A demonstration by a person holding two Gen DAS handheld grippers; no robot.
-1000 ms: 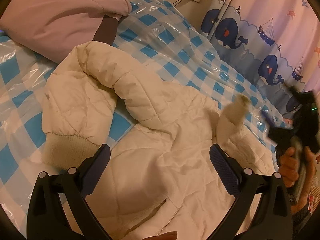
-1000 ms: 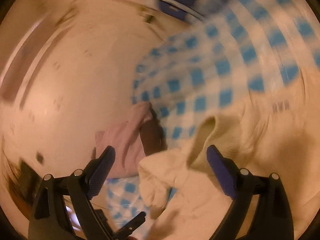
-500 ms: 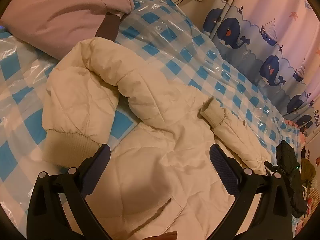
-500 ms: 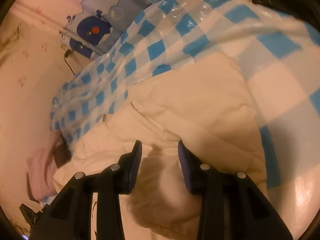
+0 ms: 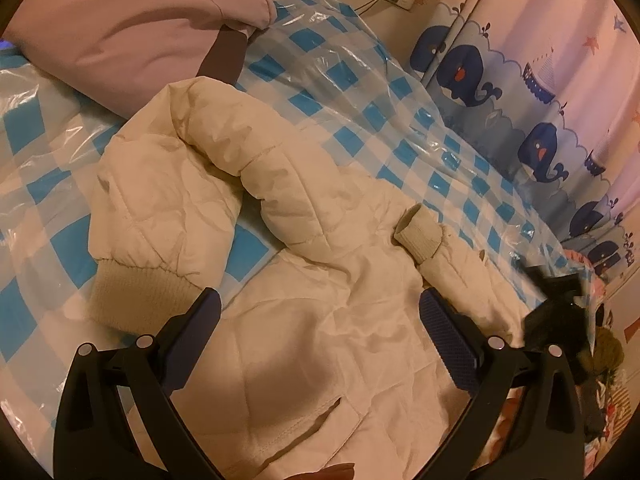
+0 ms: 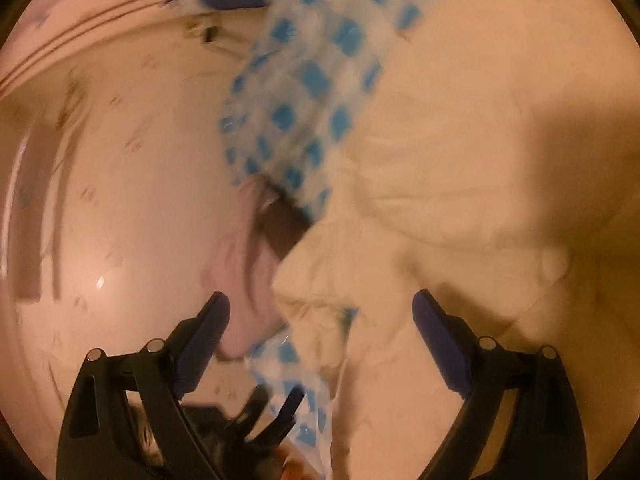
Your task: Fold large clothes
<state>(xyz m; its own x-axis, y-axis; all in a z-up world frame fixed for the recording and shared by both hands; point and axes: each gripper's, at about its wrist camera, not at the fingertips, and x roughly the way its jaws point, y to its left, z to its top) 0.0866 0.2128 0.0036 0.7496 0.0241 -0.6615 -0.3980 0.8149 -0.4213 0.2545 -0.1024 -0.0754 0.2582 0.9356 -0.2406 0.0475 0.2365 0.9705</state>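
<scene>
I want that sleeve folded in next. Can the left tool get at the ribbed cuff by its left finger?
Probably yes: the left tool is open, the ribbed cuff lies uncovered beside it, nothing between.

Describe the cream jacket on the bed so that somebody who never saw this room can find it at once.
Start at the bed's blue-and-white checked cover under clear plastic. The cream jacket lies spread across its middle, with quilted stitching and ribbed knit cuffs. The only other garment, a pink one with a brown band, lies beyond it toward the head of the bed; the jacket alone is pale and quilted.
</scene>
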